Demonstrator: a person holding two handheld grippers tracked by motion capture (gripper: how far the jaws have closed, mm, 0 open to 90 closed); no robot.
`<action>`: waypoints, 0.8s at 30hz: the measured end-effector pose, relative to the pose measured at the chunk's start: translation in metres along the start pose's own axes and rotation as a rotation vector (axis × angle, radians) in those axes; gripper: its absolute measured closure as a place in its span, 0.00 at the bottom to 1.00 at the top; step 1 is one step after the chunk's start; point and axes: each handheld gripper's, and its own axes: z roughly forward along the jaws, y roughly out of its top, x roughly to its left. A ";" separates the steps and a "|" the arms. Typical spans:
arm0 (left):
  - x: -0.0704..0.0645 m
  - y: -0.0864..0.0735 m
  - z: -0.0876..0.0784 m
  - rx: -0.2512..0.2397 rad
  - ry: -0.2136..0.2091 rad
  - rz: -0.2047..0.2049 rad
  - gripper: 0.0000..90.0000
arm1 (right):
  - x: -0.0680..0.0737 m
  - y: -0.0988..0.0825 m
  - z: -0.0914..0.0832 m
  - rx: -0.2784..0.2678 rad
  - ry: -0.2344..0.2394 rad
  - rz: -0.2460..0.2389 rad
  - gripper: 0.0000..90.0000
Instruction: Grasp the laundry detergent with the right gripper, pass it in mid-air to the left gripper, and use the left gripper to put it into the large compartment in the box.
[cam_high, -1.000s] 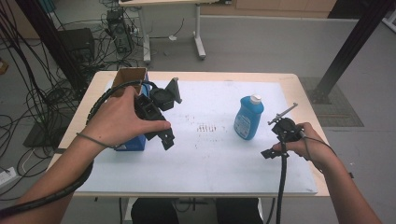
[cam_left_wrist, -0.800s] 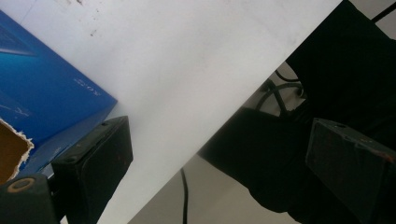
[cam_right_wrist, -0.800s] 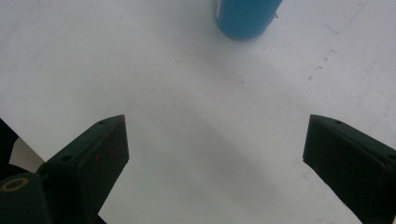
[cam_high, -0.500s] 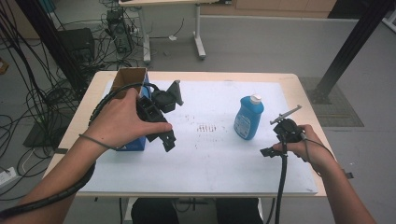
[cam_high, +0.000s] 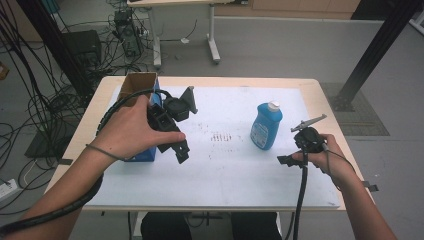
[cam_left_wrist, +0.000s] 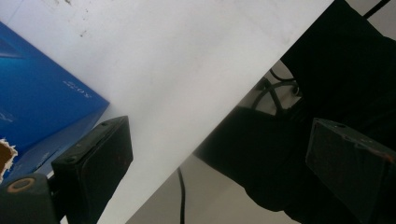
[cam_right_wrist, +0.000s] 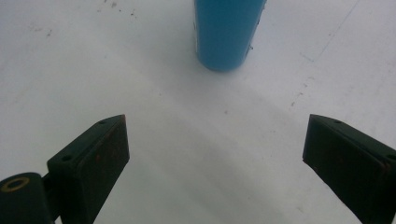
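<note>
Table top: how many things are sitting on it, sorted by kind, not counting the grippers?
Blue bottle with white cap: 1
Blue box, open at the top: 1
White sheet covering the table: 1
Total: 3

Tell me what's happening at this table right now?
A person holds a gripper in each hand over a white-covered table. The right gripper, fingers wide open and empty, points at a blue bottle standing upright just ahead of it, not touching. The left gripper, also open and empty, hangs beside a blue box with an open cardboard top.
</note>
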 end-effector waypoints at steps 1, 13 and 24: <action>0.000 0.000 0.000 0.001 0.000 0.000 0.08 | 0.000 -0.001 0.000 -0.007 -0.002 0.002 0.08; 0.001 -0.001 0.003 0.001 -0.007 -0.005 0.08 | -0.003 -0.014 0.003 -0.069 -0.004 0.017 0.08; 0.002 -0.003 0.004 -0.001 -0.012 -0.007 0.08 | -0.004 -0.022 0.004 -0.113 -0.011 0.018 0.07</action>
